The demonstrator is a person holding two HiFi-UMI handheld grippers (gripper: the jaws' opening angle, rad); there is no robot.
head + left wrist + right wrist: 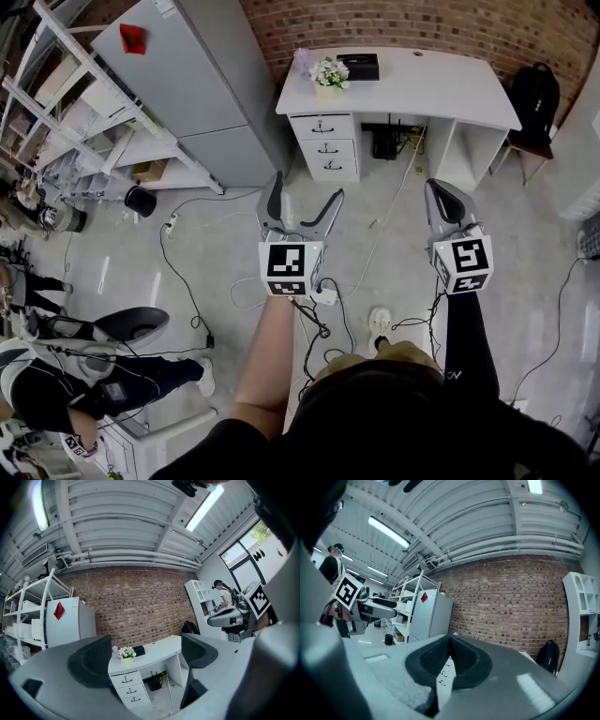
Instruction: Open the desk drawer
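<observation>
Left tool (pixel 306 187): jaws spread wide with nothing between them, held up over the floor (pixel 216 253), well short of the desk.
Right tool (pixel 442 192): jaws pressed together and empty, level with the left one and just as far back.
Drawer stack (pixel 325 146): three white drawers under the worktop's left end in the head view, all sitting flush and closed, each with a dark handle.
Worktop (pixel 422 89): white, set against the brick wall (pixel 450 23); flower pot (pixel 329 75) and black box (pixel 359 66) at the back left.
Left gripper view: the drawer stack (pixel 127 685) shows far off between the parted jaws.
Off to the side: black backpack (pixel 534 94) past the worktop's right end, cables trailing over the floor.
</observation>
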